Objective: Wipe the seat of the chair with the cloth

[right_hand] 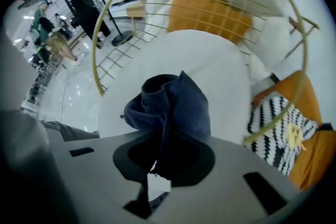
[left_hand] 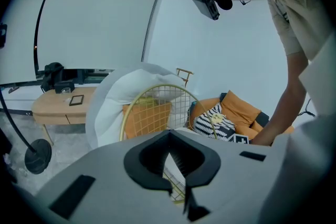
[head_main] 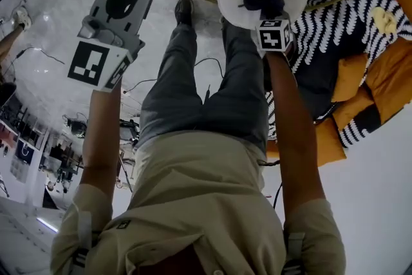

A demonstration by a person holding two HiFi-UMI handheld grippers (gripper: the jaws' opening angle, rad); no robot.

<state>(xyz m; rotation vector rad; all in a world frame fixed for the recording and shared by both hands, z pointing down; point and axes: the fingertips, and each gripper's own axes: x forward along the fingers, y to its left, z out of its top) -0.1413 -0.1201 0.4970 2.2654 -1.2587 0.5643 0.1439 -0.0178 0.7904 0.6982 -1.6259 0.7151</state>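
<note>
Dark navy cloth (right_hand: 170, 107), bunched, is pinched between the jaws of the right gripper (right_hand: 157, 160). It lies against the round white seat cushion (right_hand: 215, 60) of the gold wire chair (left_hand: 157, 86), probably touching it. The head view shows the cloth only as a dark lump at the cushion's near edge. Left gripper (head_main: 125, 0) is well apart over the pale glossy floor (head_main: 58, 3), jaws together, empty. Only its view shows the chair side-on.

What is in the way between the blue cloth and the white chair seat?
Nothing that I can see. The right gripper holds the blue cloth right at the white seat, and that part of the seat is bare.
</note>
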